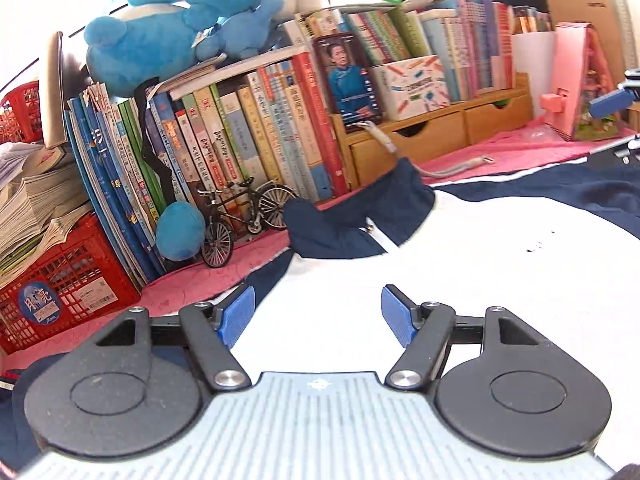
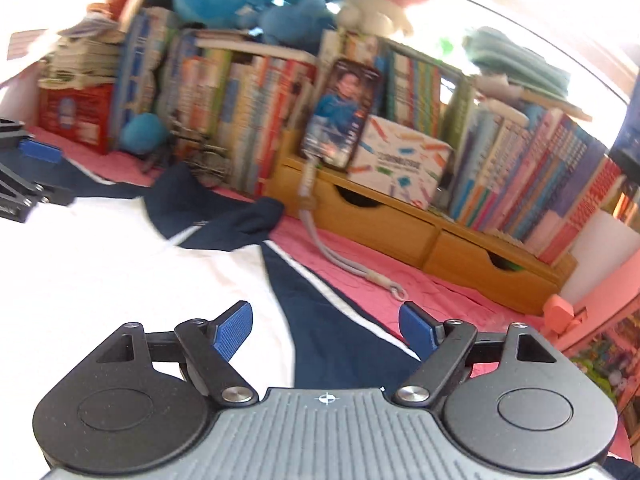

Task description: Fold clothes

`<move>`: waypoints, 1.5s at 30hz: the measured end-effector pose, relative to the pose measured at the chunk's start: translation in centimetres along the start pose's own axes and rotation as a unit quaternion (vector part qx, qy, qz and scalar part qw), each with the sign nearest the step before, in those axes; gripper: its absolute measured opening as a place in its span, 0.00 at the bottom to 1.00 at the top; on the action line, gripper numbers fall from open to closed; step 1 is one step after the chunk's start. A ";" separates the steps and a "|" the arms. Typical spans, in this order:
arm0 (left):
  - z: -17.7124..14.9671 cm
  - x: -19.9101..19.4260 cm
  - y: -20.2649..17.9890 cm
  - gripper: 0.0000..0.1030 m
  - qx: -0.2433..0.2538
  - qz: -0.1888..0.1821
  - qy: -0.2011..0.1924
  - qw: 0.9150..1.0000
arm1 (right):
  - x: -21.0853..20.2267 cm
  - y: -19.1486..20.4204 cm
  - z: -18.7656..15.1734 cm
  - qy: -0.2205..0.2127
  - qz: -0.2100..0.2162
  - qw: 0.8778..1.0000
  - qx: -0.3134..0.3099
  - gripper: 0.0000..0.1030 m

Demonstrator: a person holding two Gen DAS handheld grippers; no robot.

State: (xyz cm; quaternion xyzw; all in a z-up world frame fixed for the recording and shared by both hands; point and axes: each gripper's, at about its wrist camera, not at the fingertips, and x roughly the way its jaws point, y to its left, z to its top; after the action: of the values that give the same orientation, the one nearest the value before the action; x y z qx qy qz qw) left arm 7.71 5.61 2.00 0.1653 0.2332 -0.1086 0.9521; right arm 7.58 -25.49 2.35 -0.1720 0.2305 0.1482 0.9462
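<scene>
A white and navy jacket (image 1: 460,264) lies flat on the pink cloth, its navy collar (image 1: 360,216) toward the books. My left gripper (image 1: 318,314) is open and empty, low over the white front near the garment's left shoulder. My right gripper (image 2: 326,330) is open and empty, over the navy shoulder panel (image 2: 332,328) and the jacket's white body (image 2: 120,272). The collar shows in the right wrist view (image 2: 224,216). The right gripper shows at the right edge of the left wrist view (image 1: 612,104), the left one at the left edge of the right wrist view (image 2: 36,152).
Rows of books (image 1: 240,140) line the back. A model bicycle (image 1: 244,220), a red crate (image 1: 60,292), blue plush toys (image 1: 176,20) and a wooden drawer shelf (image 2: 400,232) stand there. A grey cord (image 2: 344,256) lies on the pink cloth (image 2: 460,296). A pink toy house (image 1: 580,80) stands at the right.
</scene>
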 end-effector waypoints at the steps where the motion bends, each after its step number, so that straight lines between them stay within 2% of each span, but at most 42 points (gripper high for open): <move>1: -0.7 -1.1 -0.5 0.68 -0.004 -0.008 0.000 1.000 | -2.0 0.5 0.1 -0.013 0.010 1.000 -0.005 0.82; 4: -2.3 -4.2 -1.2 0.66 -0.039 -0.025 0.007 0.999 | -7.9 2.0 0.2 -0.048 0.032 0.998 -0.018 0.88; 6: -3.5 -5.9 -1.3 0.66 -0.069 -0.026 0.011 0.997 | -11.8 2.7 0.1 -0.066 0.032 0.997 -0.024 0.92; 9: -5.9 -9.3 -2.0 0.67 -0.125 -0.025 0.004 0.992 | -17.7 4.2 -1.6 -0.081 0.001 0.997 -0.013 0.98; 12: -9.2 -13.1 -3.7 0.71 -0.176 0.015 -0.032 0.984 | -21.5 7.2 -5.3 -0.098 -0.053 0.993 0.034 0.99; 15: -11.9 -15.5 -5.0 0.72 -0.224 0.056 -0.050 0.972 | -22.2 12.3 -9.9 -0.128 -0.074 0.983 0.107 0.99; 19: -13.6 -16.2 -5.6 0.72 -0.231 0.099 -0.038 0.967 | -20.2 18.5 -12.9 -0.142 -0.020 0.974 0.173 0.98; 22: -14.6 -15.9 -5.8 0.73 -0.215 0.121 -0.034 0.969 | -18.5 22.3 -13.1 -0.159 0.021 0.974 0.159 0.98; 25: -15.3 -15.5 -6.1 0.76 -0.194 0.141 -0.028 0.970 | -16.8 24.6 -13.4 -0.161 0.022 0.980 0.116 0.96; 29: -15.8 -15.2 -6.8 0.82 -0.155 0.169 -0.034 0.973 | -15.8 24.7 -14.8 -0.152 0.004 0.984 0.094 0.97; 34: -16.5 -15.3 -5.7 0.84 -0.148 0.183 -0.034 0.971 | -16.0 21.1 -16.7 -0.134 -0.088 0.982 0.100 0.98; 37: -17.2 -15.7 -4.5 0.85 -0.139 0.224 -0.023 0.964 | -15.9 17.3 -17.9 -0.107 -0.128 0.976 0.140 0.99; 40: -17.9 -16.3 -3.0 0.87 -0.147 0.248 -0.015 0.957 | -16.2 15.1 -18.7 -0.096 -0.156 0.972 0.146 0.99; 43: -18.0 -16.5 -2.4 0.87 -0.128 0.280 0.002 0.952 | -16.4 14.1 -19.1 -0.085 -0.196 0.967 0.139 0.99; 44: -17.8 -16.6 -2.2 0.85 -0.128 0.289 0.010 0.949 | -16.5 13.8 -19.2 -0.081 -0.213 0.964 0.135 0.99; 45: -17.6 -16.6 -2.0 0.77 -0.127 0.299 0.018 0.946 | -16.6 13.7 -19.1 -0.079 -0.234 0.960 0.130 0.99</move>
State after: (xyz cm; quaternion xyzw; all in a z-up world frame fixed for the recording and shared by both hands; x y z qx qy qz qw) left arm -14.45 12.34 -5.24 0.1067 0.2018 0.2146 0.9496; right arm -18.80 -24.11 -9.05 -0.0840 0.1255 -0.0954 0.9839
